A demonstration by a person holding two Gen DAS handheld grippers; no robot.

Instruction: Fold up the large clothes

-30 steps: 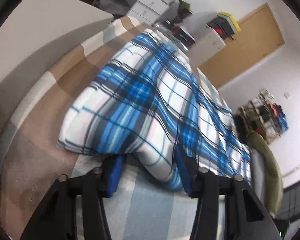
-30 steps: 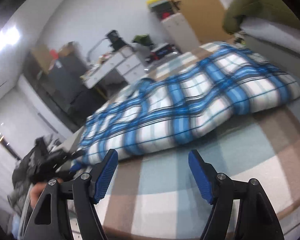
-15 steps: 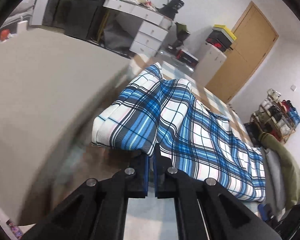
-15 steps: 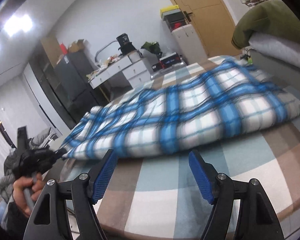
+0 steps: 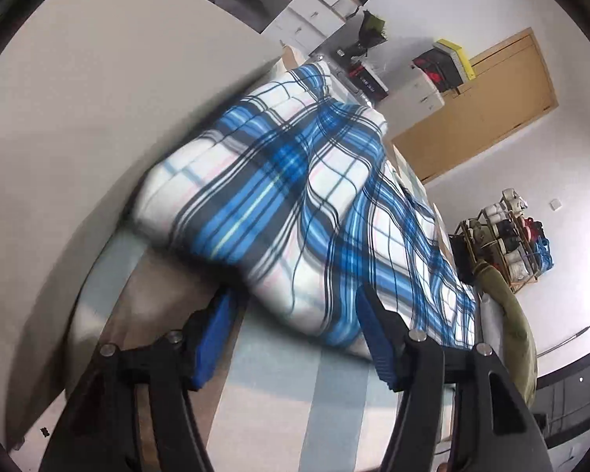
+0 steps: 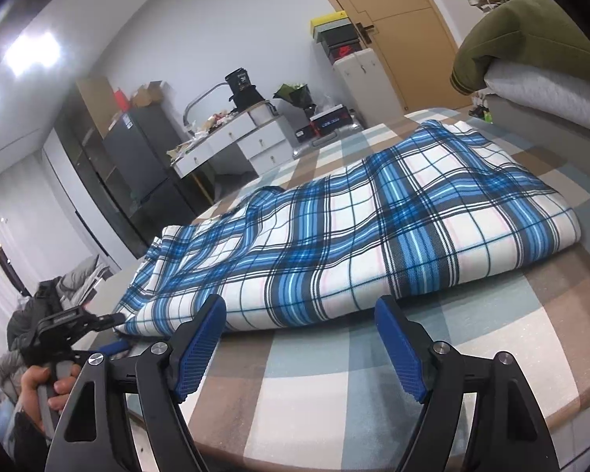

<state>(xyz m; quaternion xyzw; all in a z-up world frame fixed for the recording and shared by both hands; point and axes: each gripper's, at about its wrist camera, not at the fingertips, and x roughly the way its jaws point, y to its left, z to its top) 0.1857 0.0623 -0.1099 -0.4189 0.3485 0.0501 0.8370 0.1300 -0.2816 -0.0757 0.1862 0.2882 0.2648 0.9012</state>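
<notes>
The bed [image 6: 334, 389] lies bare in front of the right tongs [image 6: 299, 350], open room up to the plaid cloth [image 6: 373, 236], which spans most of the width. Right of it, a grey pile [image 6: 546, 94] topped with a green garment [image 6: 523, 35] blocks that side. The left tongs [image 5: 295, 338], opening, bracket the cloth's near fold, a pale panel [image 5: 98, 118] close on their left.

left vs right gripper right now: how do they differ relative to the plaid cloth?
Left gripper has a corner of the plaid cloth between its opening jaws, pads not pressing; right gripper stands just short of the near edge. Right's jaws stand wider and are also opening. Both have blue pads and hold nothing.
</notes>
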